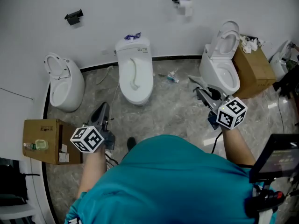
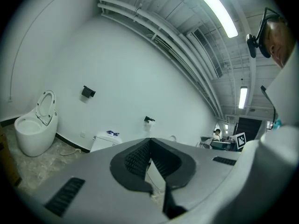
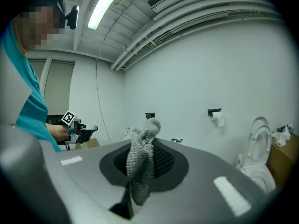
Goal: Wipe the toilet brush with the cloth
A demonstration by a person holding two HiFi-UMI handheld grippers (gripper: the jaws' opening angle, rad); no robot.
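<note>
My right gripper is shut on a grey knitted cloth, which stands up bunched between the jaws. In the head view this gripper is held out in front of the open right-hand toilet. My left gripper is shut with nothing between its jaws; in the head view it hangs over the floor before the middle toilet. A pale curved shape lies on that toilet's closed lid; I cannot tell what it is. No toilet brush shows clearly.
A third toilet with raised lid stands at the left wall. Cardboard boxes sit at the left and beside the right toilet. A paper-roll holder hangs on the wall. A small item lies on the floor.
</note>
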